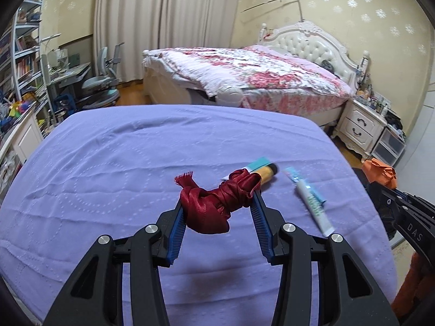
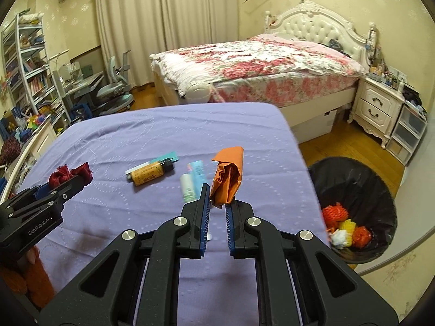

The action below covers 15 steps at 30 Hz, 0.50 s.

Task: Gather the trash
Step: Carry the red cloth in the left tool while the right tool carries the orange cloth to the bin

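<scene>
**Both grippers loaded above the purple table**

A table (image 2: 163, 141) draped in a purple quilted cloth fills the foreground of both wrist views, with a floral-covered bed (image 2: 258, 62) behind it. On the wooden floor just past the table's right edge stands a trash bin (image 2: 361, 179) lined with a black bag, holding orange and yellow foam fruit nets (image 2: 345, 225) and a white scrap.

The left hand-held gripper (image 1: 218, 199) is clamped on a knotted dark red ribbon (image 1: 217, 203), lifted clear of the cloth near the table's left side. The right hand-held gripper (image 2: 218, 195) pinches a crumpled piece of orange paper (image 2: 227, 176) at its lower end, the paper standing upright above the table's right part, near the bin.

Lying on the cloth between the two grippers are an amber bottle (image 2: 149, 174) with a dark cap resting on a teal-and-white card (image 2: 165, 157), and just to their right a white tube (image 2: 187, 187) beside a light blue packet (image 2: 197, 171).
</scene>
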Motion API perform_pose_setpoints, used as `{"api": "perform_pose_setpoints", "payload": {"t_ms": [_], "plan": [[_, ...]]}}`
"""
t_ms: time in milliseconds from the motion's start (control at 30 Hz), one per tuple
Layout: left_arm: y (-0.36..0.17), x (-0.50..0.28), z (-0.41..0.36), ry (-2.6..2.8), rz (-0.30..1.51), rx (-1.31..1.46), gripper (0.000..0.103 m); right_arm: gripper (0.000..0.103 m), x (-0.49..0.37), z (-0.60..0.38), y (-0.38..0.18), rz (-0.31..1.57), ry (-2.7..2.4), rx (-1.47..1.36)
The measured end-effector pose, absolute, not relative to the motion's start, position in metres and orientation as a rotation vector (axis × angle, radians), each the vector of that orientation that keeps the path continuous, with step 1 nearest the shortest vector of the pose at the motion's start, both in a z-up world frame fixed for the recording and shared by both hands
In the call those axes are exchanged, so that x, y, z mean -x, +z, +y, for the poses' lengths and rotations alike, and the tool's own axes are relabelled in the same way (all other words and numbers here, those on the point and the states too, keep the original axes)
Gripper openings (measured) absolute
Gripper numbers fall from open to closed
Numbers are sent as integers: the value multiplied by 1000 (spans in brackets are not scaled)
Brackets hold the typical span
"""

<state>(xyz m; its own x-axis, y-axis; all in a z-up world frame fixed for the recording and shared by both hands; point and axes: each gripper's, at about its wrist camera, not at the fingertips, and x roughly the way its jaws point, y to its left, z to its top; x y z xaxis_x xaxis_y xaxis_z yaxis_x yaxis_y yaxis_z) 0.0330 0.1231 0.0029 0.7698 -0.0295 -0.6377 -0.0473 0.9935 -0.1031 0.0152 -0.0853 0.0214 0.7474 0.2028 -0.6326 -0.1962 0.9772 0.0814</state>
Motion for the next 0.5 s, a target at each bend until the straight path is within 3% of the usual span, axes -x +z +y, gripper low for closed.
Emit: {"api": "perform_pose_setpoints", "payload": {"t_ms": [500], "plan": [[8,-63,-3,-225,680,11,46,11,-31,-203,13,690,-20,-113]]}}
